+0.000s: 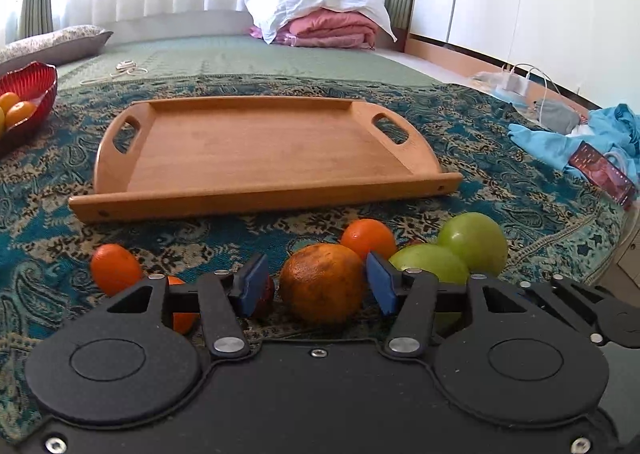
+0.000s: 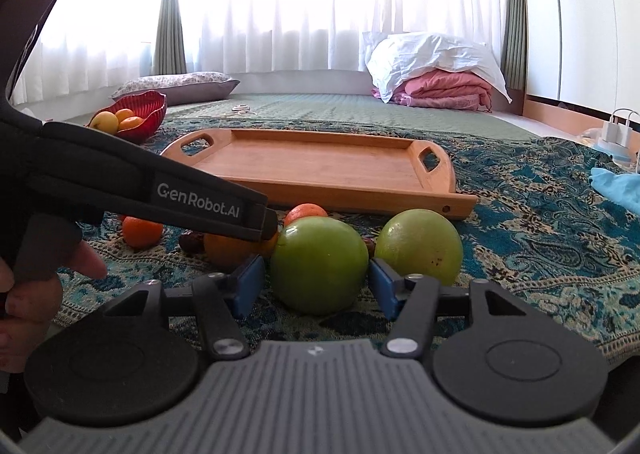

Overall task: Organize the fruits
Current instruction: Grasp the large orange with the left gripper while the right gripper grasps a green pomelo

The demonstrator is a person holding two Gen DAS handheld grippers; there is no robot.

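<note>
Though both round fruits look firm, smooth and apt to roll on the patterned bedspread (image 1: 520, 189), the left claw (image 1: 318, 284) half-open flanks the orange (image 1: 322, 284) low in its frame without touching, the right claw (image 2: 316, 282) likewise brackets a green apple (image 2: 319, 266), each best pinched across the middle.

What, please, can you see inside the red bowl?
The red bowl holds a yellow fruit and at least two oranges. Its near wall hides the bottom, so there may be more fruit that cannot be seen.
</note>
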